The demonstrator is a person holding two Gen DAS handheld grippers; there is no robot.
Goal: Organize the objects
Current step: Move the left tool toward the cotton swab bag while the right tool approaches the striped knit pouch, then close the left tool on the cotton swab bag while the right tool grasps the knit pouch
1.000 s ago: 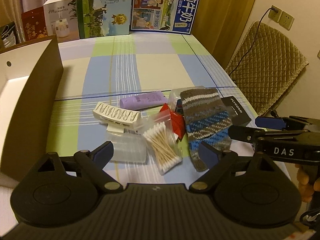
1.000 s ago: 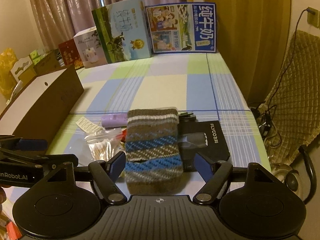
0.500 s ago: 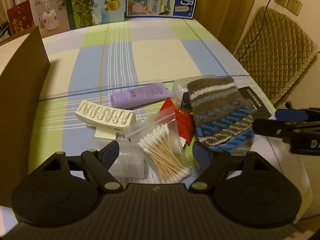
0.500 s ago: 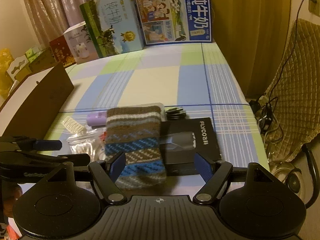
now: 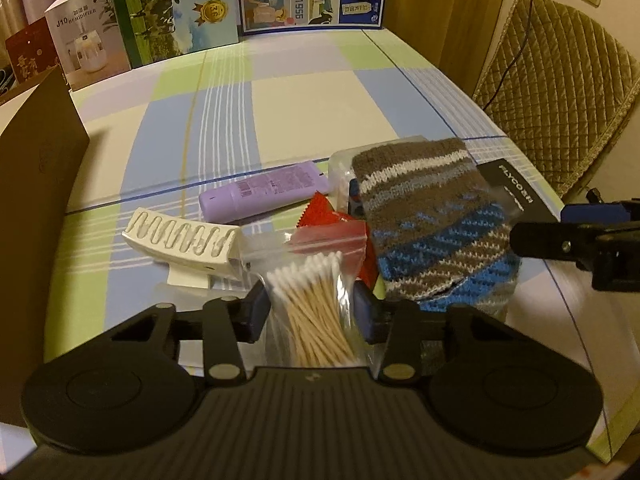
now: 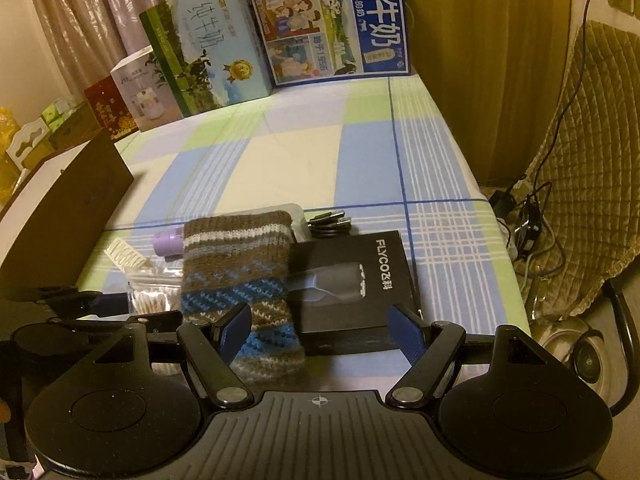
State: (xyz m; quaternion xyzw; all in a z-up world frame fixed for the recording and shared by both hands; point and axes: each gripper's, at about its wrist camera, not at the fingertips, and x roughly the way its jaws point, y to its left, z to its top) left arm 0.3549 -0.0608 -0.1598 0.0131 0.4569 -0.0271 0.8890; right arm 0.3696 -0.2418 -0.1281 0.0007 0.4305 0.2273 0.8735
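Observation:
A clear zip bag of cotton swabs (image 5: 312,300) lies at the near edge of the checked tablecloth (image 5: 304,112). My left gripper (image 5: 311,314) straddles it, jaws closing, and both blue pads touch the bag's sides. Behind it lie a white ribbed clip (image 5: 184,240), a purple tube (image 5: 264,194), a red packet (image 5: 320,216) and a striped knit sock (image 5: 432,224). My right gripper (image 6: 322,334) hangs open over the near ends of the sock (image 6: 236,256) and a black FLYCO box (image 6: 352,280), holding nothing.
A brown cardboard box (image 5: 36,200) stands close on the left. Milk cartons (image 5: 180,4) and a humidifier box (image 5: 84,36) line the far edge. Dark round discs (image 6: 328,222) lie behind the black box. A quilted chair (image 5: 560,92) and cables sit past the table's right edge.
My left gripper came forward and down over the cotton swab bag, and its jaws narrowed from wide open to the bag's sides. The right gripper edged forward over the sock, still open.

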